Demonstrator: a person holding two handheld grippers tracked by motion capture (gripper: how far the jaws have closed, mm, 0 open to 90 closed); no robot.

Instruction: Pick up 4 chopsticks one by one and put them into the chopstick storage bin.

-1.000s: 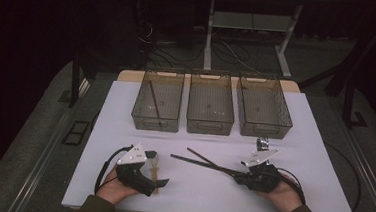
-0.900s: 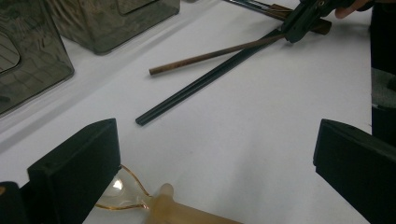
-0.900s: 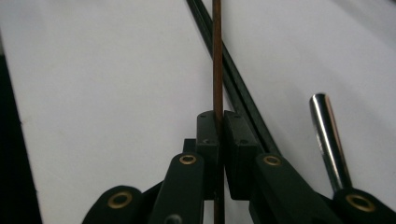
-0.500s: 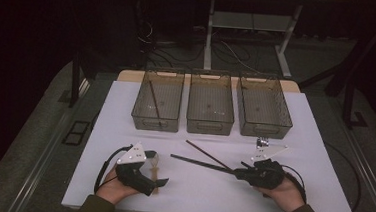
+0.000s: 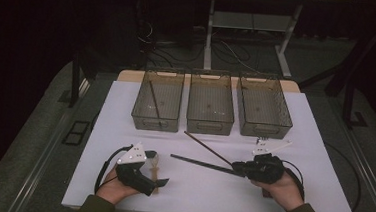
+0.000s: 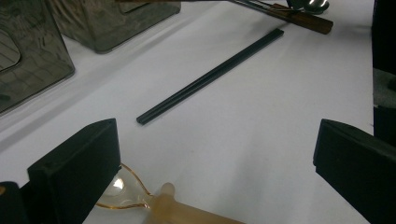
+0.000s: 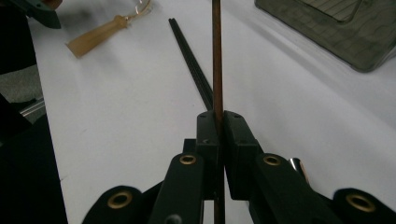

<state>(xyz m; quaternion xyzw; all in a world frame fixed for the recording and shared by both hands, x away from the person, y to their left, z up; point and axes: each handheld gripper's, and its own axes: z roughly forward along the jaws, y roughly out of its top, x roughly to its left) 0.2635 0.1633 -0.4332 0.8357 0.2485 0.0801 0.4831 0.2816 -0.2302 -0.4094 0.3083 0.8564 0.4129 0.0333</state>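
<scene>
Brown chopstick [image 5: 208, 147] is clamped between the jaws of the right hand-held gripper [image 5: 242, 168] at the near right of the white bench [image 5: 320, 195]. At the near left, the left hand-held gripper [image 5: 158, 181] stands open above a pale spoon [image 6: 187, 214]. Black chopsticks [image 5: 199, 164] lie between them. Three grey bins [image 5: 210, 122] stand far.

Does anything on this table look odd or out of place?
Mildly: one chopstick leans slanted in the left bin, while the black chopsticks lie loose on the table.
</scene>
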